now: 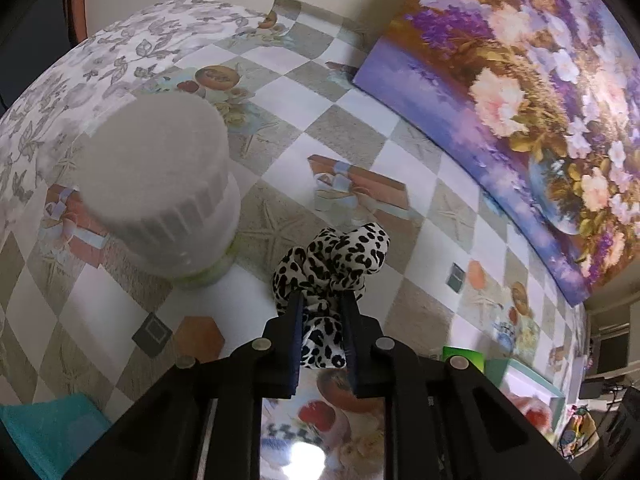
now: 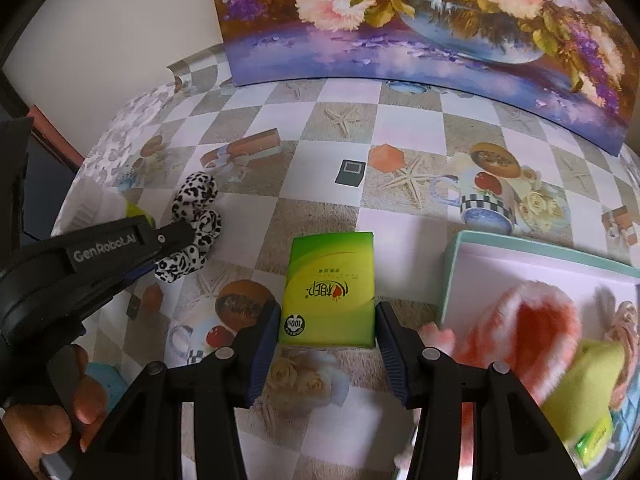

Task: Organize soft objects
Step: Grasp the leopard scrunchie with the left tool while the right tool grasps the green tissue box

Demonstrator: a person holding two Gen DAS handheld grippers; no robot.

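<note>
a leopard-print scrunchie [image 1: 330,268] is clamped between the fingers of the left gripper [image 1: 323,304], its bunched loop sticking out beyond the fingertips above the checkered counter [image 1: 344,136]. in the right wrist view the same scrunchie [image 2: 196,224] is seen held at the tip of the left gripper [image 2: 160,256], which reaches in from the left edge. a jar [image 1: 160,184] with a ribbed white lid is seen blurred just to the left of the scrunchie in the left wrist view. the right gripper [image 2: 326,320] is held with its fingers apart, one on each side of the near end of a green tissue pack [image 2: 330,288] that lies flat on the counter; whether the pads touch the pack cannot be told. to the right of the pack a teal-rimmed box [image 2: 452,272] is set on the counter, and inside it a fluffy orange-and-white item [image 2: 532,324] and a yellow-green item [image 2: 588,384] are seen, both blurred at the edge of the view. a flower painting [image 2: 400,40] is propped at the back of the counter against the wall. a teal cloth [image 1: 44,432] is seen at the lower left corner of the left wrist view.
</note>
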